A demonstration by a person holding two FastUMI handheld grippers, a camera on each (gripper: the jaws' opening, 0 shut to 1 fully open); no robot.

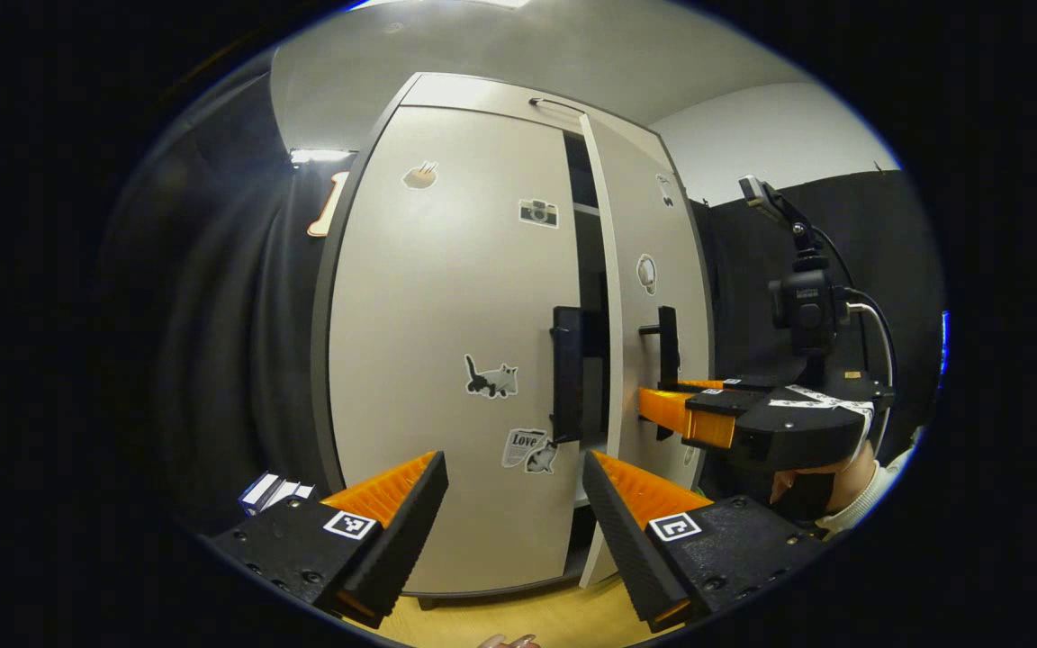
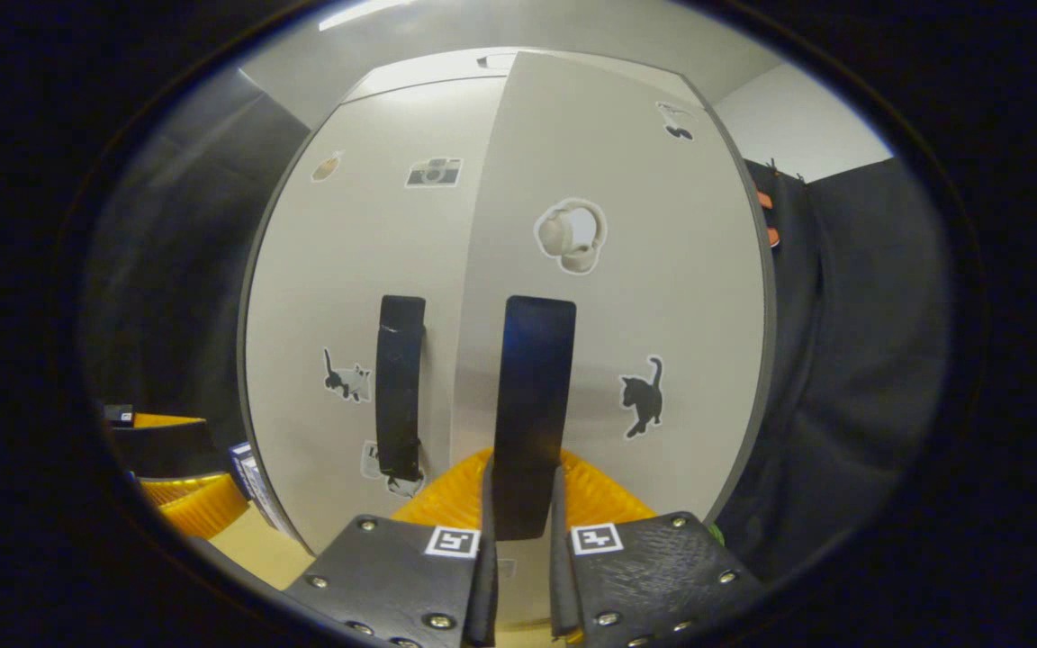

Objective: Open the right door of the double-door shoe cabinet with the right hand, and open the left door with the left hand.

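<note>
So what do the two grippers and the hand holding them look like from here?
The left gripper has black wedge-shaped bodies with ribbed fingers, screw heads, and a square black-and-white marker tag on each side. The right gripper has the same black plates, screws and tags. In the left gripper view, the right gripper carries a black camera on a post, with black and white cables. The hand wears a light-coloured sleeve.

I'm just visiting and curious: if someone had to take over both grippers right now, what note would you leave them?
Right gripper: shut on the right door's handle; right door already pulled ajar.
Left gripper: open, holding nothing, short of the left door's handle.
Left door looks closed.
Left to do: swing the right door fully open, then grasp the left handle and open that door.
</note>
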